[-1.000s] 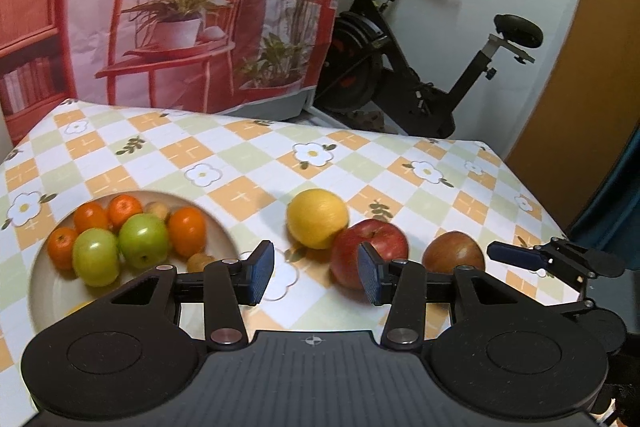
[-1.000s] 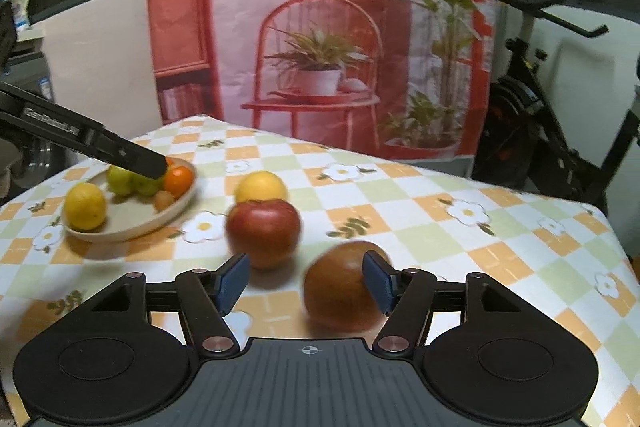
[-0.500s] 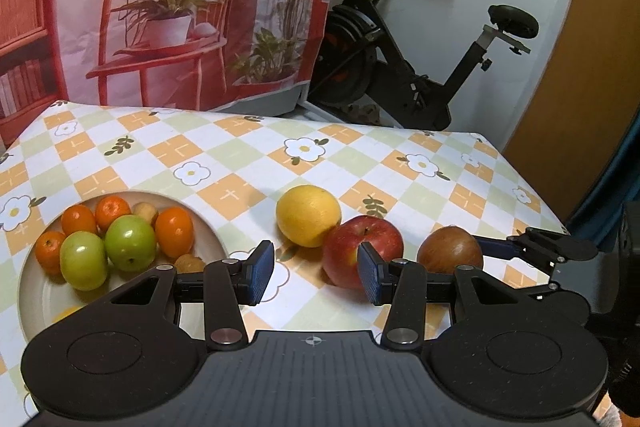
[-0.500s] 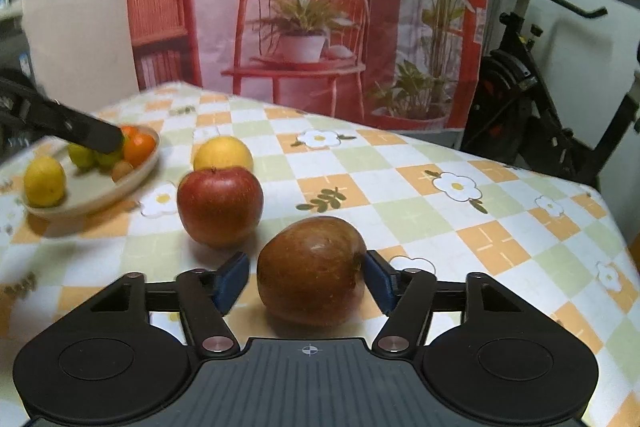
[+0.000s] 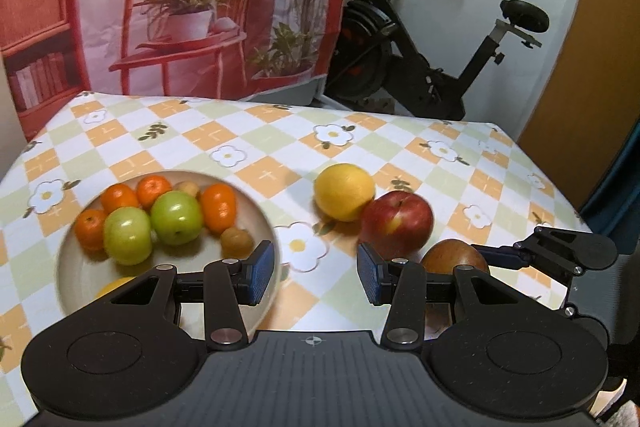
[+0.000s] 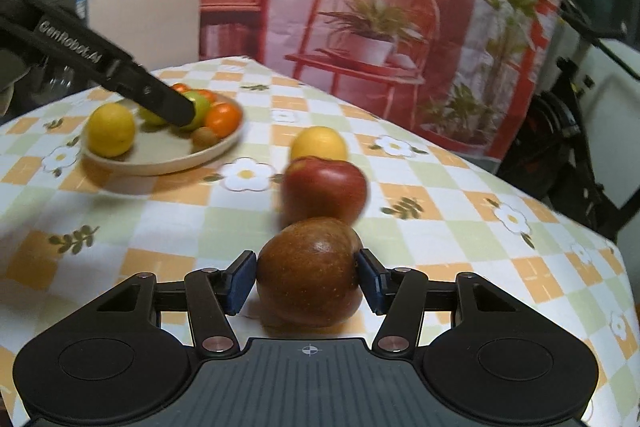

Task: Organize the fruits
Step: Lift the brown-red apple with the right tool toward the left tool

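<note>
My right gripper [image 6: 306, 279] is closing its jaws on a brown apple [image 6: 308, 259] that rests on the checked tablecloth, and both blue pads touch its sides. Just beyond it sit a red apple [image 6: 324, 189] and a yellow citrus fruit [image 6: 318, 145]. My left gripper [image 5: 316, 277] hangs open above the cloth with nothing between its pads, between the plate [image 5: 80, 279] and the red apple [image 5: 398, 221]. The plate holds two green apples [image 5: 176, 217], several oranges [image 5: 218, 207] and a small brown fruit [image 5: 237, 242]. In the left wrist view the brown apple [image 5: 454, 261] is partly hidden behind my finger.
A lemon [image 6: 110, 129] lies at the near side of the plate [image 6: 160, 155]. The table's edge [image 5: 560, 199] runs along the right. An exercise bike [image 5: 420, 59] and a printed backdrop [image 5: 180, 7] stand behind the table.
The right gripper has moved forward around the brown apple, rolled a little, and its jaws have narrowed onto the fruit. The left gripper has shifted slightly and stayed open.
</note>
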Motion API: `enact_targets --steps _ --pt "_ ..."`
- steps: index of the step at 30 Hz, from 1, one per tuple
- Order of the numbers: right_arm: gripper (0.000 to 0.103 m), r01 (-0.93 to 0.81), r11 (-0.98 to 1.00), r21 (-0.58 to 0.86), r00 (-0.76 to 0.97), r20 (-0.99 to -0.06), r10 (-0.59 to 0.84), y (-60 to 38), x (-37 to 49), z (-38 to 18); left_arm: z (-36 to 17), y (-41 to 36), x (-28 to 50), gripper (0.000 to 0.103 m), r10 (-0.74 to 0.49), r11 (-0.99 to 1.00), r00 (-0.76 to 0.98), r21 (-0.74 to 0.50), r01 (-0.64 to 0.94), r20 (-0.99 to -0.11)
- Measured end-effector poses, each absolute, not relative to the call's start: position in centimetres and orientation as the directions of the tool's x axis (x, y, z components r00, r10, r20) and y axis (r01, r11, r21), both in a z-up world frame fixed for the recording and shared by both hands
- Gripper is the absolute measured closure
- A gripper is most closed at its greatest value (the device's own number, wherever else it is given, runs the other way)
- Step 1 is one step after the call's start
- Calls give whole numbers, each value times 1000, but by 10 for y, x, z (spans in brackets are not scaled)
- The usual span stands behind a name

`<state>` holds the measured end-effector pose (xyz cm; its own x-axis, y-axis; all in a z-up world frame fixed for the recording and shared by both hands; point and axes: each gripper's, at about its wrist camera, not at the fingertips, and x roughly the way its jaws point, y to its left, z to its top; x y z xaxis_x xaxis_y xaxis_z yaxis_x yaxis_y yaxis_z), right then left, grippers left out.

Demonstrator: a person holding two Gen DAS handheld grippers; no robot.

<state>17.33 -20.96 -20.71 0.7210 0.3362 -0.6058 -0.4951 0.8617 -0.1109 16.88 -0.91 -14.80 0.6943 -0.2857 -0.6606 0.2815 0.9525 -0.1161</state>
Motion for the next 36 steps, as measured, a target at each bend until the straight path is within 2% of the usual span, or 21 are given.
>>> enact_targets --steps 6,12,26,36 --pt "51 -525 842 -127 709 -612 350 -185 170 -205 -148 10 162 55 -265 962 705 -126 244 -657" --pt "44 -552 819 -155 707 -607 362 -170 169 -201 -149 19 161 55 -258 965 707 -136 226 -658" --pt "46 -602 788 -129 685 -589 428 -156 156 -190 -153 21 160 55 -293 956 697 -174 238 -655" --pt "44 -558 822 -114 727 -544 418 -174 143 -187 -155 11 162 55 -349 937 673 -214 278 -652"
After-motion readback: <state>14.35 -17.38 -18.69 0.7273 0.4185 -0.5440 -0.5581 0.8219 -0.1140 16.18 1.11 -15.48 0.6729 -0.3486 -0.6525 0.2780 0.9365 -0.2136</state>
